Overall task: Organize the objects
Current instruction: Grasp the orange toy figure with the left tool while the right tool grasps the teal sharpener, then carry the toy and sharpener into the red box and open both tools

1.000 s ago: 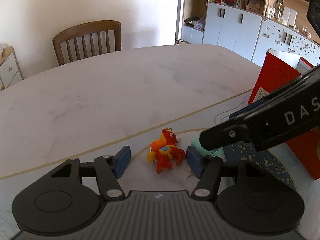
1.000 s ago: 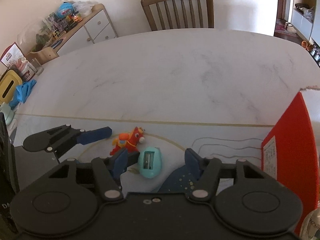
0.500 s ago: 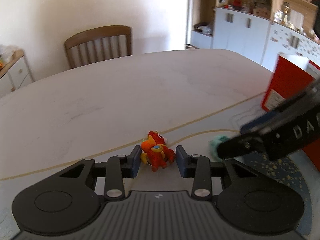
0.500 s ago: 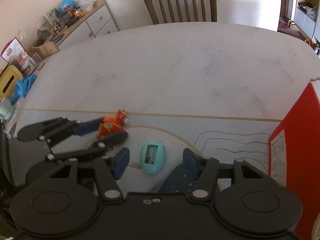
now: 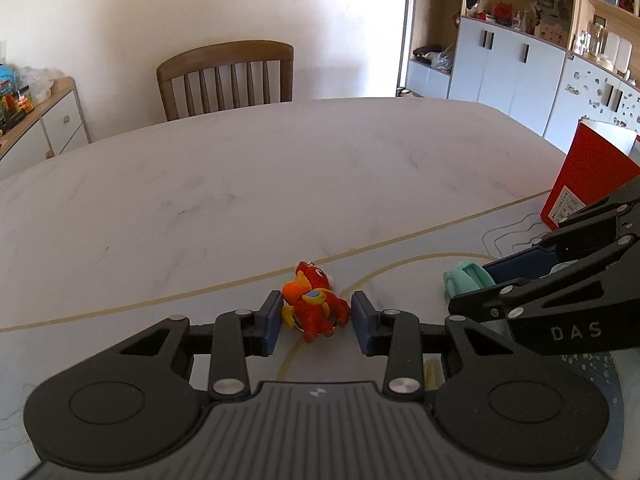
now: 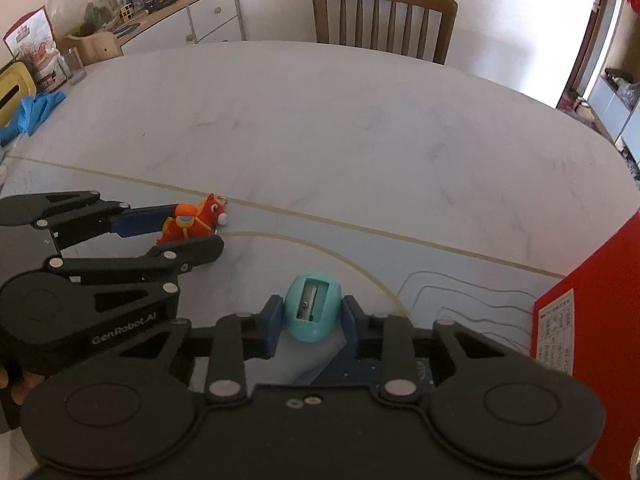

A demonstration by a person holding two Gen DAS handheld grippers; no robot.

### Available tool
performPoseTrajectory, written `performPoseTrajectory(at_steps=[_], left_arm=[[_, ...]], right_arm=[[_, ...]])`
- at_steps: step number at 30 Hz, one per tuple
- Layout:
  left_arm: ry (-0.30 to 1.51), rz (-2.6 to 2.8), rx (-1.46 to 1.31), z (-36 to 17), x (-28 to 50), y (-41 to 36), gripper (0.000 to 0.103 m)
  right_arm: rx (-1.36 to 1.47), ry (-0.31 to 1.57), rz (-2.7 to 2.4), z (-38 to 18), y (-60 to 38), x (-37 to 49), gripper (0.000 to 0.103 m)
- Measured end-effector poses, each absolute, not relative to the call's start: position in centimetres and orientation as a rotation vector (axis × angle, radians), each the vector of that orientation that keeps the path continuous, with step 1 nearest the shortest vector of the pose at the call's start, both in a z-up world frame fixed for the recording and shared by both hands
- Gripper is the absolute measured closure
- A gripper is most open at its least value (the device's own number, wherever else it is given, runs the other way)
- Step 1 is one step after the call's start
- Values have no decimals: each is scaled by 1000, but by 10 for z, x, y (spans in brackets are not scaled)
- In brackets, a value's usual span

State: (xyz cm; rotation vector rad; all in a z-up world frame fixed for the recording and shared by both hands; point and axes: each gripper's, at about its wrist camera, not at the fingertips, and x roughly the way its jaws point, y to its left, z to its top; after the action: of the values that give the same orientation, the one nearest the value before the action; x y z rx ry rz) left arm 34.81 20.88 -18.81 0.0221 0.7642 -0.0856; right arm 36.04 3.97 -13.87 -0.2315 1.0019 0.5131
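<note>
- While both tools rest low on the pale marble surface point(image 5: 280, 184), the left gripper point(image 5: 316, 318) pinches a small red toy horse point(image 5: 314, 304) between its blue pads.
- Beside it, the right gripper point(image 6: 312, 320) is closing its jaws around a teal egg-shaped pencil sharpener point(image 6: 312, 308), the pads at its sides.
- A red box point(image 6: 588, 344) is cut off at the right edge.
- Part of a dark blue speckled item point(image 6: 400, 372) under the right gripper is hidden.
</note>
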Motion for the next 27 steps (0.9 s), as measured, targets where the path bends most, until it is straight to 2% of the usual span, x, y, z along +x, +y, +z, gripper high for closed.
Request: performPoseTrajectory(at_steps=[12, 27], left_arm=[[761, -83, -23, -150, 325, 203, 67], [695, -129, -25, -65, 266, 151, 67]], right_arm=[[-197, 939, 523, -99, 25, 328, 74], [-160, 807, 571, -23, -26, 268, 74]])
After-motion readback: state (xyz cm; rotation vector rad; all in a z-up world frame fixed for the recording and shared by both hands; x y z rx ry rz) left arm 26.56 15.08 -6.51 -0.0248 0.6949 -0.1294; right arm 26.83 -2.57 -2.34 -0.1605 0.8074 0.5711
